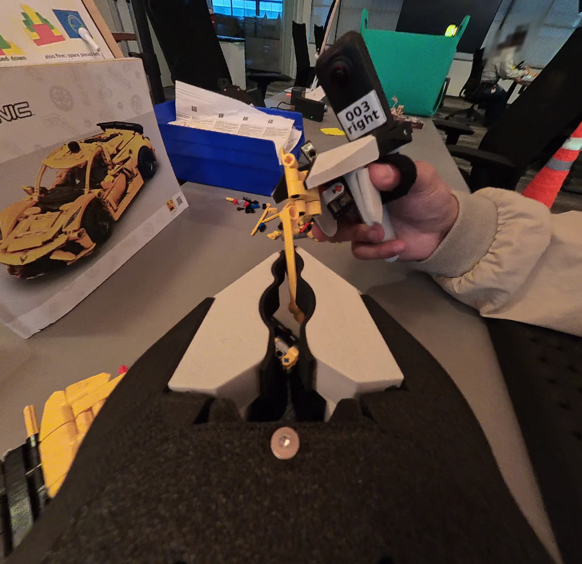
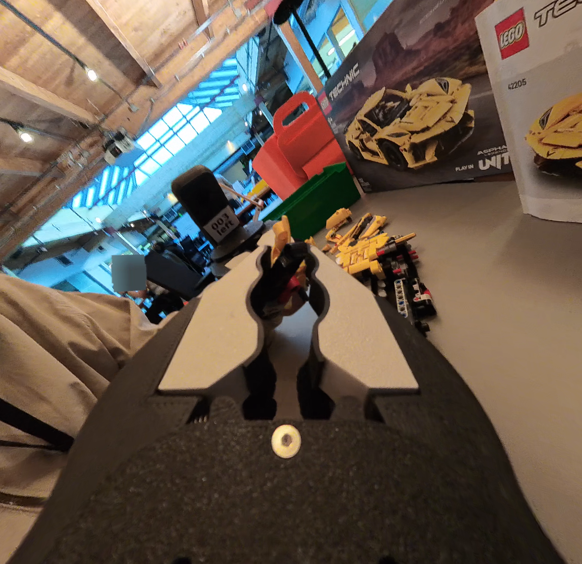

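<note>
My left gripper (image 1: pixel 289 256) is shut on the lower part of a long thin yellow beam (image 1: pixel 291 275) that runs between its grey fingers (image 1: pixel 239 322). The beam's upper end joins a small yellow brick assembly (image 1: pixel 296 187) held above the grey table (image 1: pixel 189 281). My right gripper (image 2: pixel 286 250), in a person's hand (image 1: pixel 409 215), is shut on that yellow and black assembly (image 2: pixel 288 281). In the left wrist view the right gripper (image 1: pixel 304 204) is just beyond my left fingertips. The left gripper's black camera housing (image 2: pixel 201 199) shows behind the assembly.
A part-built yellow car (image 2: pixel 374 259) lies on the table, also at the lower left (image 1: pixel 72 423). Loose small parts (image 1: pixel 252 206) lie before a blue bin (image 1: pixel 220 165) of papers. Printed boxes (image 1: pixel 78 187) (image 2: pixel 409 124), a green bin (image 2: pixel 315 199) and a red container (image 2: pixel 293 146) stand behind. My two grippers' fingertips are within a few centimetres of each other.
</note>
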